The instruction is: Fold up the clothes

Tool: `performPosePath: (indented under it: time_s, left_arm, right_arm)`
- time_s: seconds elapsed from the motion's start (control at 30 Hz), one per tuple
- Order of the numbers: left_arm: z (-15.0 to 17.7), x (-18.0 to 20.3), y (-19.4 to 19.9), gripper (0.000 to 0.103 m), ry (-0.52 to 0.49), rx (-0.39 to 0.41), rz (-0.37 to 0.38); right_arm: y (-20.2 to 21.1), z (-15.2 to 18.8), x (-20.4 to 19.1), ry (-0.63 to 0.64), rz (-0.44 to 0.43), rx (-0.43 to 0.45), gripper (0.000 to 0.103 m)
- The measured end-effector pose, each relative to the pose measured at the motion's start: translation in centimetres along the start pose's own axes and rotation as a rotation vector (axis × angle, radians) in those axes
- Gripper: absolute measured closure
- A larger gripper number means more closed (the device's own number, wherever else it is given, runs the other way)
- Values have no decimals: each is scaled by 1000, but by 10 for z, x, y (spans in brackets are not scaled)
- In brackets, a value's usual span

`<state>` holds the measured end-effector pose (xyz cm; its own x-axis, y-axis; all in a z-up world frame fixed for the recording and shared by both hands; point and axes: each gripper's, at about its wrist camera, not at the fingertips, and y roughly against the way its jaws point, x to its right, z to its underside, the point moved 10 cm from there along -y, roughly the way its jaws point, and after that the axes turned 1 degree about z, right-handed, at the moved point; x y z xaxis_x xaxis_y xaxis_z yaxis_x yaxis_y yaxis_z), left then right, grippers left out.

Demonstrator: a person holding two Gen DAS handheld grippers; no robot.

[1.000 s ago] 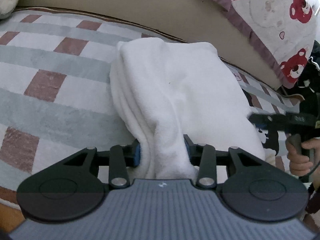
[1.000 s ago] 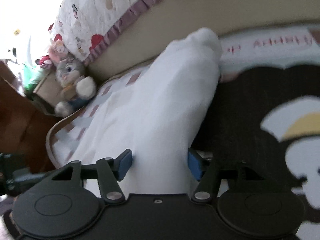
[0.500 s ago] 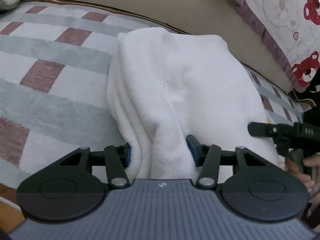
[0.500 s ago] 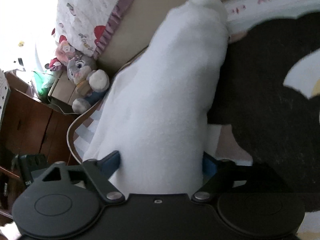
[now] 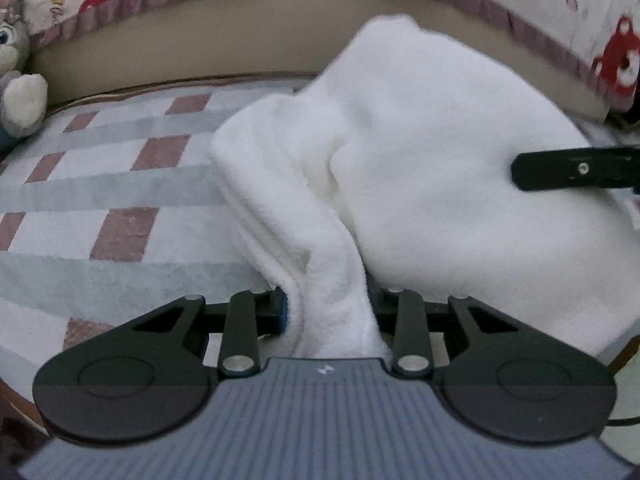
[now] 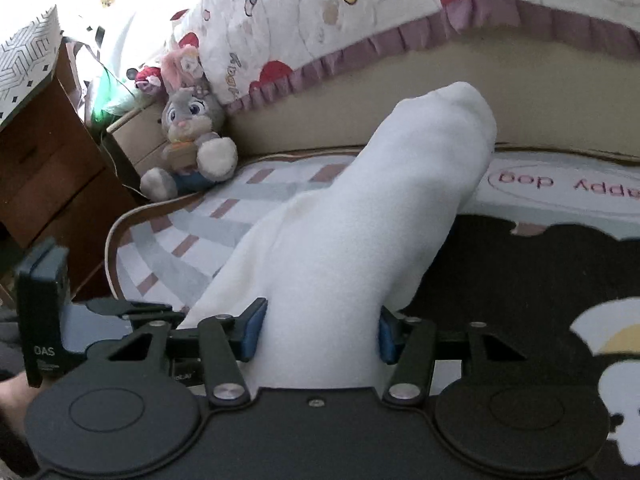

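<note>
Two tools (left [image 5: 326,312], right [image 6: 318,330]) grip white garment [image 5: 420,152]

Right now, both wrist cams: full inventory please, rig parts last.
white fleece garment: 1, white, bunched on the rug, held at two ends
checked rug: 1, grey, white and brown, under the garment's left part
dark cartoon rug: 1, black and white, lettered edge, right of the garment
bed base: 1, beige, behind the rugs
quilt: 1, white with red prints, purple frill, over the bed
rabbit plush: 1, grey, by the bed corner
wooden cabinet: 1, brown, far left
left gripper: 1, black, fingers shut on the garment
right gripper: 1, black, blue-padded fingers shut on the garment
</note>
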<state>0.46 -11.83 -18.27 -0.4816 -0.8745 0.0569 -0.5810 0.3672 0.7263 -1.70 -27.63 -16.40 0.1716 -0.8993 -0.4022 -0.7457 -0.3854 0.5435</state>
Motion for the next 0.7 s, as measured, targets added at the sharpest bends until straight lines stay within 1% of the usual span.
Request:
performPosePath:
  time_s: [0.1,0.17,0.33,0.43,0.5,0.57,0.63,0.7]
  left_arm:
    - [-11,-1,17,73,-54,47,-25]
    - [-17,-5,27,73,-66,63,-40]
    - [-28,-34,48,73,-19,78,-32]
    - [-36,-59,61,73,1,88,-38]
    - [-42,-81,73,73,29,85,-54]
    - [-48,-104,82,73,32,86,-90]
    - [-54,-123,83,73,-11,93,-147]
    - [-60,-143,84,73,-33,97,-190]
  right_arm:
    - [4,-11,-6,-5,-13,12,45]
    - [5,-20,-15,28,-5,26,45]
    - [-5,-47,-52,116,-14,50,46]
    - [-13,-65,-77,185,-30,58,46]
    - [-21,-74,-95,215,-55,64,46]
    - [-32,-83,-114,238,-81,72,46]
    - [-48,-90,-131,240,-93,82,46]
    - [-65,-98,-146,243,-100,94,46]
